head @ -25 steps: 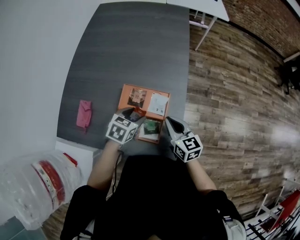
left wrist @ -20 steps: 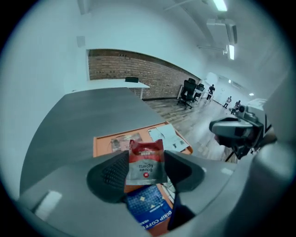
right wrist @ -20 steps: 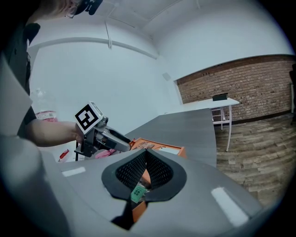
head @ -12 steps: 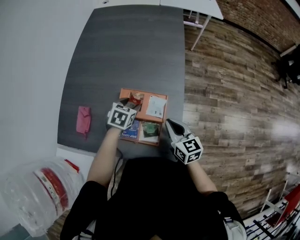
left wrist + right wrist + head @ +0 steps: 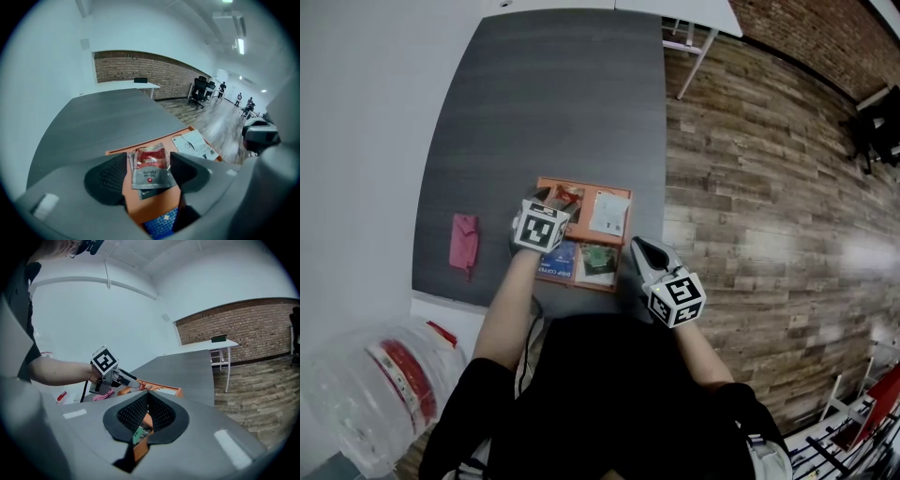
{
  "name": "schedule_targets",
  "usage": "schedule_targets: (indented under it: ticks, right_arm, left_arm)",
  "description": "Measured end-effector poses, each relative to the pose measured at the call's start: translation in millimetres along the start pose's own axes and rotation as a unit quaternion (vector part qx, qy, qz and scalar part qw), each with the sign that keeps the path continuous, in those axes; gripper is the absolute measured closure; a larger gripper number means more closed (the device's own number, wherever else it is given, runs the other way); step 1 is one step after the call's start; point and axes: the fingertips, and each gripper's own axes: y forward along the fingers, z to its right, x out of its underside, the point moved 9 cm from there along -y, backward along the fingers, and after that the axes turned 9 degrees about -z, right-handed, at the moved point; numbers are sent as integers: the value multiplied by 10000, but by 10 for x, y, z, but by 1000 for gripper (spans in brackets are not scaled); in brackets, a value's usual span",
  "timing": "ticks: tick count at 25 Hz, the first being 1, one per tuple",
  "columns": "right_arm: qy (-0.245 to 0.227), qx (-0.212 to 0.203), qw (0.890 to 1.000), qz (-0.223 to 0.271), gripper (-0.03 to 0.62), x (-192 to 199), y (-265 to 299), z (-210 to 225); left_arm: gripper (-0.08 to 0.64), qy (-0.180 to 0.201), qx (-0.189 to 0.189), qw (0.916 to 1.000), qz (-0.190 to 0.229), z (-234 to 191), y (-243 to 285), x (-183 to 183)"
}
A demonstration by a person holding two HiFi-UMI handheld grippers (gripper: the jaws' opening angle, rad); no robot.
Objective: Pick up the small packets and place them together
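Note:
An orange tray (image 5: 581,181) lies on the grey table (image 5: 553,103) and holds several small packets. My left gripper (image 5: 558,197) hovers over the tray's far left corner. Its jaws are opening, and a red and silver packet (image 5: 150,166) lies flat between the pads on top of a darker packet, with neither pad pressing it. A blue packet (image 5: 561,260), a green packet (image 5: 600,260) and a white packet (image 5: 609,211) fill the other parts of the tray. My right gripper (image 5: 637,246) is shut and empty at the tray's near right corner; under its tips (image 5: 146,397) the green packet (image 5: 139,433) shows.
A pink cloth-like thing (image 5: 464,241) lies near the table's left edge. A clear plastic jug (image 5: 375,375) stands on the floor at the lower left. Wooden floor (image 5: 750,187) runs along the table's right side, with a white desk (image 5: 675,11) beyond.
My left gripper has moved from the tray's near left part to its far left corner, uncovering the blue packet. The red packet now lies on the tray. The right gripper has stayed put.

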Motion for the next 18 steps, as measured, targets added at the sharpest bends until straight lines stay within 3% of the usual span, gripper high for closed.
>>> schedule_targets:
  ticks: [6, 18]
  right_arm:
    - [-82, -89, 9999, -12, 591, -10, 36, -45]
    - [-228, -241, 9994, -76, 591, -15, 47, -131]
  left_arm:
    - [276, 3, 57, 9996, 267, 65, -174, 50]
    - [305, -132, 765, 9953, 572, 421, -525, 422]
